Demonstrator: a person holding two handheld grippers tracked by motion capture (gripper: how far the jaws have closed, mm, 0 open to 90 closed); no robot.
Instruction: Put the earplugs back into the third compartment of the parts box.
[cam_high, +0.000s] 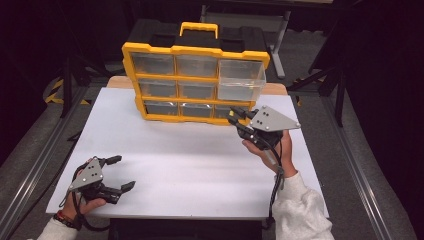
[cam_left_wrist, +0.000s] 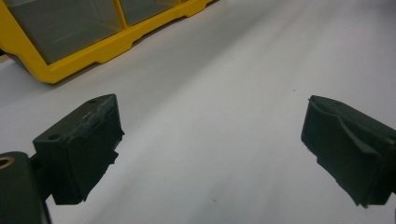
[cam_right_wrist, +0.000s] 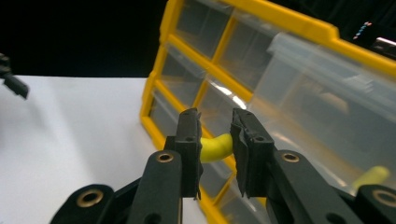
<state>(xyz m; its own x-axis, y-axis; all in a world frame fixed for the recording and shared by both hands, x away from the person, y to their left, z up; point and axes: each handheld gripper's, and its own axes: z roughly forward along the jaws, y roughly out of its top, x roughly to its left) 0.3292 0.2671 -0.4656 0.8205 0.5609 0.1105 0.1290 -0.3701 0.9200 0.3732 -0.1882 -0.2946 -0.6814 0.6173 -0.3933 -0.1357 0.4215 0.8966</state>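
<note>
Yellow piece (cam_right_wrist: 215, 147): a small, curved, soft-looking item is pinched between the pads of the right gripper (cam_right_wrist: 215, 140), in front of the organizer's lower right bins; what it is exactly cannot be told.
Long axis: it is laid crosswise between the jaws, bent slightly upward toward one end.
Likely destination: the pulled-out clear drawer (cam_high: 242, 80), top right of the yellow parts organizer (cam_high: 150, 50), is judged the target.
Key relation: in the high view the drawer is found at about 11 o'clock from the right gripper (cam_high: 239, 120), higher up and near; its open top has not yet been reached.
Nearer hand: the right hand (cam_high: 272, 145) is placed far closer to the drawer.
Right hand pose: it is raised off the white tabletop (cam_high: 180, 160), with the jaws pointed toward the organizer's front.
Left gripper (cam_high: 119, 172): it is held spread and empty, low over the table at about 8 o'clock, well apart from the organizer.
Second yellow item (cam_right_wrist: 371, 177): one is seen through clear plastic nearby.
</note>
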